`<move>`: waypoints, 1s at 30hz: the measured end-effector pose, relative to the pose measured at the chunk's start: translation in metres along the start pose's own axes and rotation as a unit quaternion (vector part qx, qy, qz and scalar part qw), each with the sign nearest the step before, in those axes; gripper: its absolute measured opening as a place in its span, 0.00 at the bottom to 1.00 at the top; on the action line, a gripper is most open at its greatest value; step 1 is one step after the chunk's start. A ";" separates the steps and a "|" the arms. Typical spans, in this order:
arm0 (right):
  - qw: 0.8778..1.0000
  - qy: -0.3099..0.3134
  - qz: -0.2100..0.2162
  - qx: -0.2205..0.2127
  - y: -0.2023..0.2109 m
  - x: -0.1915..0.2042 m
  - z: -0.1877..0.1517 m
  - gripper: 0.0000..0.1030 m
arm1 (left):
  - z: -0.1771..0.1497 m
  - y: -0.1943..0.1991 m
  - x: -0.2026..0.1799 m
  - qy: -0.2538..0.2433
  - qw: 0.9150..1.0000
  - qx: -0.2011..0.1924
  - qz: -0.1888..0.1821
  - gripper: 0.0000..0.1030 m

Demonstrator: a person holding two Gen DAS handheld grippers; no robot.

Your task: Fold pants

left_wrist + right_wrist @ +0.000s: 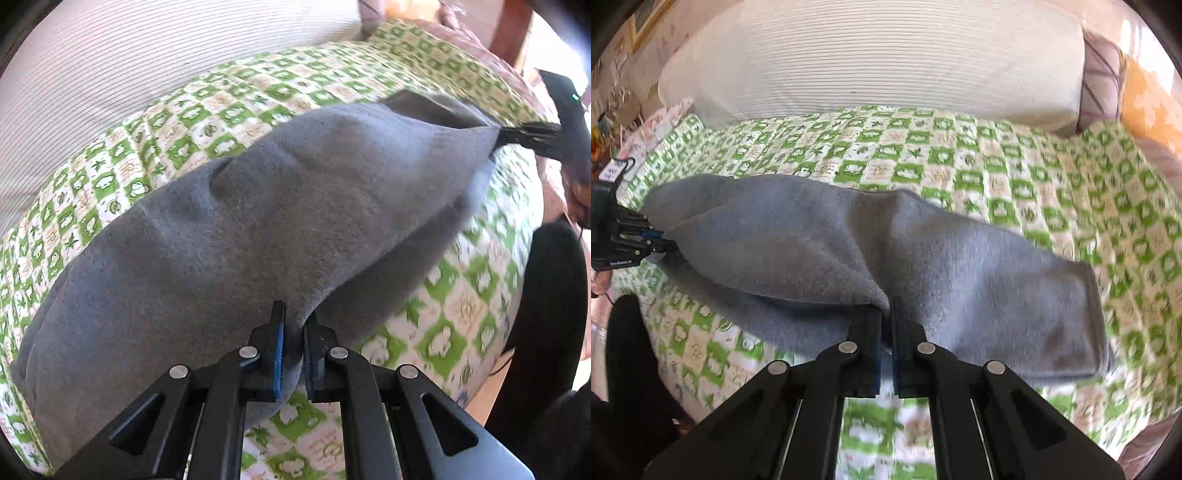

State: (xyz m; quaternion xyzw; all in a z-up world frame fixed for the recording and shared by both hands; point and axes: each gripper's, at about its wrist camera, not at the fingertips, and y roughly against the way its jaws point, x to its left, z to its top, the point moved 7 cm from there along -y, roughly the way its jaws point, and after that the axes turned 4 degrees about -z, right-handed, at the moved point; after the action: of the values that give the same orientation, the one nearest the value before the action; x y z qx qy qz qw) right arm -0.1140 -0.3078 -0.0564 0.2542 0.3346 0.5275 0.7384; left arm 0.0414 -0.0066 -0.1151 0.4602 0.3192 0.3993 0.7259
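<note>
Fuzzy grey fleece pants (229, 236), sagging between left tool (293, 332) and right tool (886, 325), both clamped on fabric.

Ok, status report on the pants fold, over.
Left gripper shut on the grey pants. Right gripper shut on them too. Pants stretched between both above the green checked bedspread. Nothing in the way.

R gripper (886, 325) clamped on grey pants (820, 243) | L gripper (661, 238) pinching far end | green-check bedspread (997, 166) under
</note>
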 end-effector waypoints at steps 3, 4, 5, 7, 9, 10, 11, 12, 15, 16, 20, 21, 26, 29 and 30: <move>1.000 -0.006 0.011 0.028 -0.014 -0.003 -0.015 0.05 | -0.011 -0.016 -0.007 -0.024 0.999 0.031 0.004 0.07; 0.999 -0.004 0.012 0.048 -0.023 -0.001 -0.022 0.06 | -0.017 -0.024 -0.011 -0.032 0.998 0.046 0.006 0.09; 0.998 -0.002 0.008 0.056 -0.025 -0.001 -0.022 0.08 | -0.021 -0.027 -0.012 -0.037 0.998 0.056 0.007 0.11; 0.998 -0.008 0.011 0.055 -0.022 -0.001 -0.020 0.19 | -0.023 -0.026 -0.015 -0.045 0.997 0.064 0.013 0.17; 0.998 -0.026 0.026 0.050 -0.015 -0.002 -0.018 0.56 | -0.019 -0.017 -0.019 -0.046 0.997 0.058 -0.004 0.29; 0.998 -0.030 0.031 0.043 -0.011 -0.003 -0.018 0.64 | -0.016 -0.010 -0.021 -0.046 0.997 0.053 -0.009 0.40; 0.998 -0.034 0.032 0.030 -0.004 -0.005 -0.019 0.72 | -0.013 -0.004 -0.022 -0.047 0.998 0.047 -0.012 0.45; 0.999 -0.038 0.029 0.018 0.005 -0.008 -0.019 0.72 | -0.008 0.004 -0.025 -0.051 0.998 0.038 -0.017 0.51; 0.997 -0.071 0.035 -0.005 0.021 -0.022 -0.025 0.72 | 0.010 0.019 -0.038 -0.057 0.998 0.019 -0.036 0.51; 0.995 -0.088 0.038 -0.012 0.024 -0.029 -0.028 0.72 | 0.019 0.022 -0.042 -0.059 0.997 0.014 -0.038 0.51; 0.986 -0.163 0.022 -0.027 0.028 -0.063 -0.046 0.72 | 0.047 0.023 -0.062 -0.071 0.996 0.001 -0.050 0.52; 0.983 -0.178 0.021 -0.030 0.029 -0.070 -0.051 0.72 | 0.054 0.022 -0.066 -0.073 0.996 0.000 -0.052 0.52; 0.963 -0.265 0.022 -0.053 0.031 -0.106 -0.071 0.72 | 0.090 0.006 -0.103 -0.089 0.994 -0.005 -0.066 0.52; 0.953 -0.294 0.024 -0.064 0.031 -0.120 -0.077 0.72 | 0.114 -0.004 -0.121 -0.096 0.992 -0.002 -0.080 0.53; 0.950 -0.303 0.026 -0.066 0.031 -0.124 -0.079 0.72 | 0.122 -0.008 -0.126 -0.098 0.991 0.000 -0.086 0.54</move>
State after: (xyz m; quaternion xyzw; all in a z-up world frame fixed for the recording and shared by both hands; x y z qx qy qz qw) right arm -0.2203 -0.4146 -0.0572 0.3611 0.0524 0.4654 0.8064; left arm 0.0847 -0.1695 -0.0649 0.4679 0.2850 0.2881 0.7854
